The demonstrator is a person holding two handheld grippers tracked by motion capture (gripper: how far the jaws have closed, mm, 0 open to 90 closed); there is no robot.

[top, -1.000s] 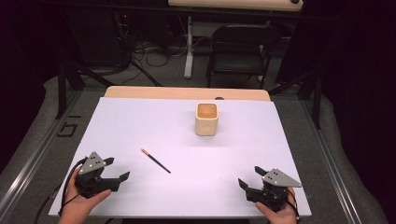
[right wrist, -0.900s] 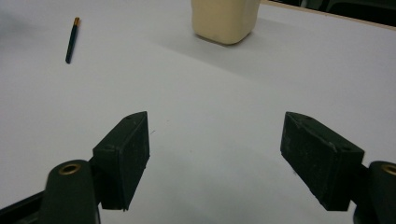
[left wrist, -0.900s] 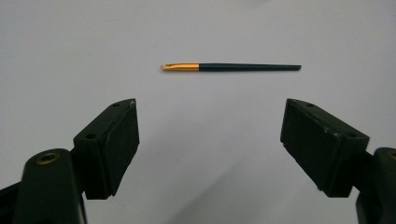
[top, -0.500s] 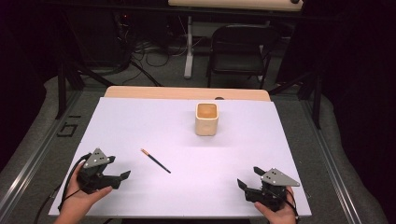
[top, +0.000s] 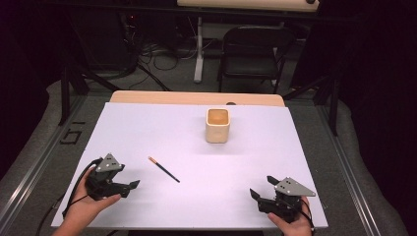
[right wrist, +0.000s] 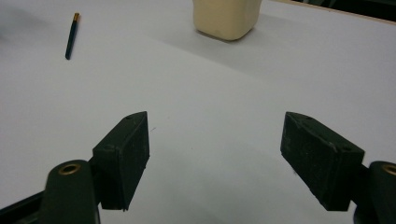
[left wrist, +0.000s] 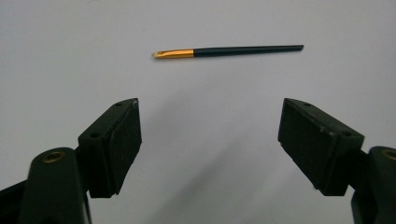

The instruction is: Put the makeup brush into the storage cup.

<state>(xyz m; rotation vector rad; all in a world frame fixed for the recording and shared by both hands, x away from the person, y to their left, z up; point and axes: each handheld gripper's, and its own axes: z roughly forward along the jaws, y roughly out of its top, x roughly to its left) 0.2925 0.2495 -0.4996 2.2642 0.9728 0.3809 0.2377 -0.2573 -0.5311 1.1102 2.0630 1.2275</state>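
Just ahead of the left gripper (left wrist: 210, 140): brush (left wrist: 228, 50)

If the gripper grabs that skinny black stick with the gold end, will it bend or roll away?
The stick looks straight and rigid, so it probably won't bend. It is thin and lies flat on the white table, so a nudge might roll it. The left gripper has its jaws wide open, and picking up something that slim may be fiddly.

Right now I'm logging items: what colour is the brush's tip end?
Gold-orange, on a black brush; clearest in the left gripper view.

Brush (top: 163, 168) flat on table (top: 147, 123) — cup (top: 217, 125) behind it, to right, well apart.
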